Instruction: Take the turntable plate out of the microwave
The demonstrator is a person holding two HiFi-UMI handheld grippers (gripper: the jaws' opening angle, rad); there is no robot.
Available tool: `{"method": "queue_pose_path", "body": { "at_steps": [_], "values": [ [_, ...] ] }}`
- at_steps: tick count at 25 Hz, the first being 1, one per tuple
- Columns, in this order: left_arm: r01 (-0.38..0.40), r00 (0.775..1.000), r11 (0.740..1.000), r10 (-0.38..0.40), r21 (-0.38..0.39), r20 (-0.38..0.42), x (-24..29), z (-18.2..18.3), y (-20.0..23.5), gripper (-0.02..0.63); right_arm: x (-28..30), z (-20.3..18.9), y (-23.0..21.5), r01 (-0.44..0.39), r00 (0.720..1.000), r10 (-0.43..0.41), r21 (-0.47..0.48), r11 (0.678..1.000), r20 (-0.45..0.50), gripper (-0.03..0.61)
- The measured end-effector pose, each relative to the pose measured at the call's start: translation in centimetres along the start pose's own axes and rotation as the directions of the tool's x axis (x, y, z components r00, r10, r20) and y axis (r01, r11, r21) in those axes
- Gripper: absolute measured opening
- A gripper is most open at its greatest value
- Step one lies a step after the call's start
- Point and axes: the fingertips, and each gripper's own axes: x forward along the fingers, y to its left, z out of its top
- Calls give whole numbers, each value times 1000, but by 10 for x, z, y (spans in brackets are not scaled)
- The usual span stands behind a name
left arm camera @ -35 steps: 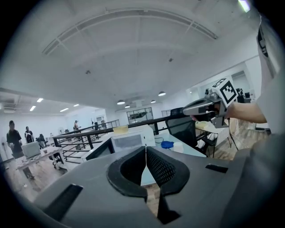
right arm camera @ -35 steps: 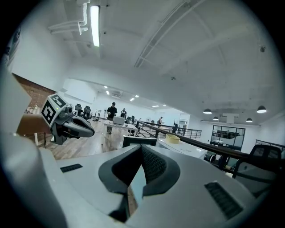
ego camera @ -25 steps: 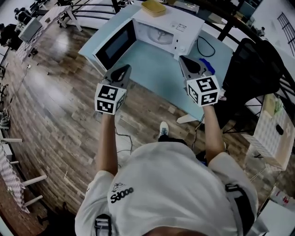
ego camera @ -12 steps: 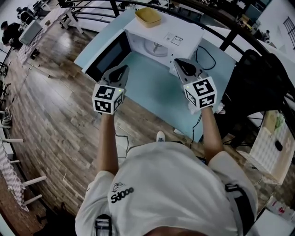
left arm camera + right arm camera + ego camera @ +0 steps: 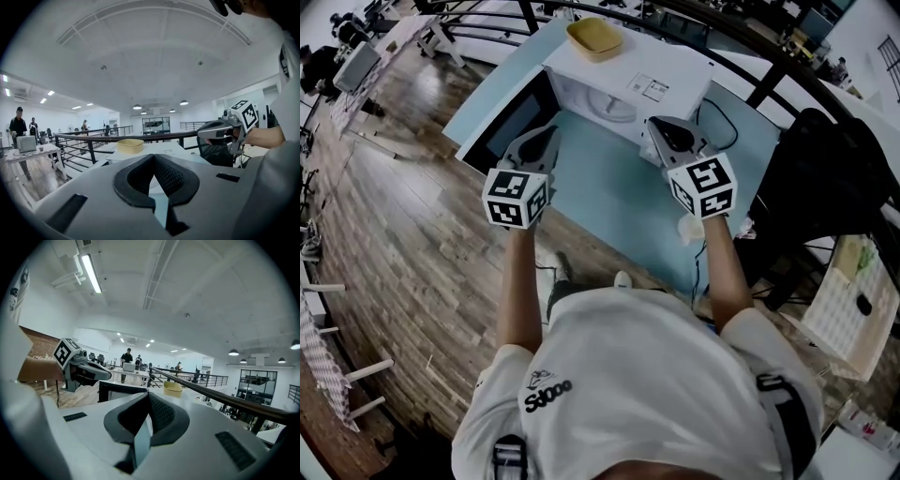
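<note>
Closer now: the left gripper (image 5: 542, 145) and the right gripper (image 5: 667, 131) have both advanced on the microwave (image 5: 666, 73) since a second ago, and the pale blue surface (image 5: 609, 192) sits nearer in the head view. The left one hangs in front of the open door (image 5: 502, 120), the right one just before the oven's front right corner. Each is clenched on nothing: both gripper views show the pads meeting at the tip with only air beyond. The turntable plate (image 5: 615, 105) lies inside the cavity, a pale disc seen through the opening, untouched and apart from either gripper. A yellow bowl (image 5: 594, 37) rests on the oven's top. By my reading the task has barely begun. The door stands open, which clears the way, but the reach inside, the parting of the jaws, the grip on the plate's rim and the lift out onto the surface are all left to do
</note>
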Motion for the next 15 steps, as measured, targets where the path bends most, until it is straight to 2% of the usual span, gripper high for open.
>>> {"method": "queue_pose_path", "body": {
  "at_steps": [6, 9, 12, 15],
  "values": [
    [77, 995, 997, -79, 31, 56, 25, -4, 19, 18, 35, -9, 7, 18, 999, -17, 14, 1000, -27, 6],
    [96, 993, 995, -97, 17, 70, 43, -8, 41, 18, 54, -10, 7, 66, 997, -65, 25, 998, -36, 6],
    [128, 986, 991, -124, -30, 108, 66, -2, 70, 18, 74, -10, 1, 122, 991, -120, 31, 992, -61, 6],
    [201, 977, 977, -194, -72, 89, 91, -2, 91, 18, 99, -10, -7, 172, 982, -167, 49, 984, -84, 6]
  ]
}}
